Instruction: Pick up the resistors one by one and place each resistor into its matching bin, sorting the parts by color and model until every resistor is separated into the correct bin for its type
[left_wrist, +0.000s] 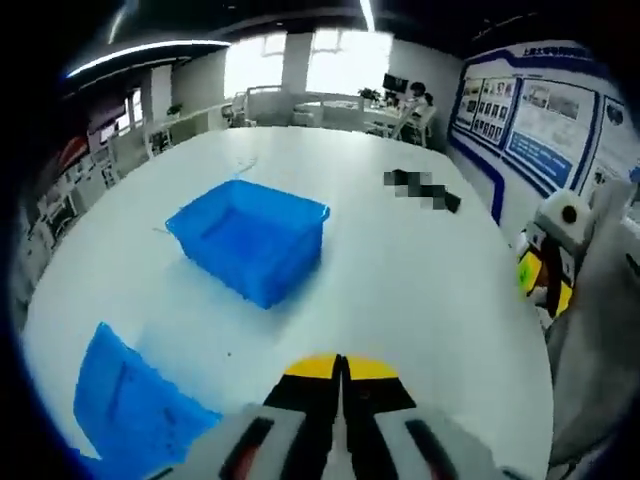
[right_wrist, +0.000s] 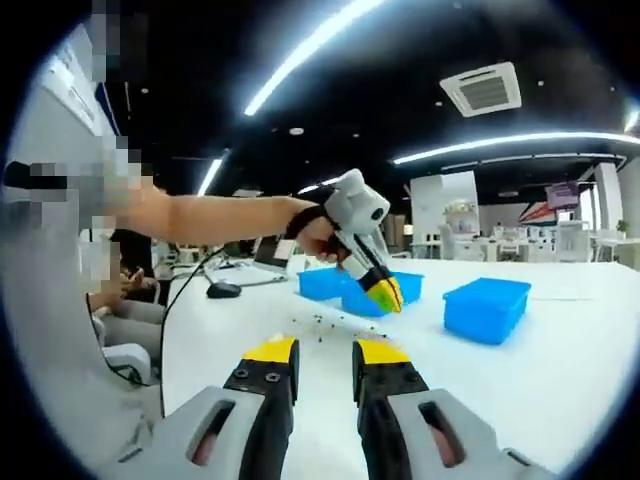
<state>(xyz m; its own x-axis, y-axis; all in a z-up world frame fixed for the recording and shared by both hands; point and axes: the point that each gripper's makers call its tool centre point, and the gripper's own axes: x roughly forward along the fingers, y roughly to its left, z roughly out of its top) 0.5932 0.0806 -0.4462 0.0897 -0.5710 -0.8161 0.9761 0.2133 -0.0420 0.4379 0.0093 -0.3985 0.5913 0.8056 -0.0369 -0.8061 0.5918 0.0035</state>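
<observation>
In the left gripper view my left gripper has its yellow-tipped jaws pressed together above the white table; nothing shows between them. A blue bin sits ahead of it and a second blue bin lies at the lower left. In the right gripper view my right gripper stands open with a bare gap. Beyond it, small dark resistors lie scattered on the table. A hand holds the left gripper tip-down just above them, in front of two blue bins. Another blue bin stands to the right.
The right gripper shows at the table's right edge in the left gripper view. A black mouse with its cable lies on the table's left side, and a person sits beside it. Desks and chairs fill the room behind.
</observation>
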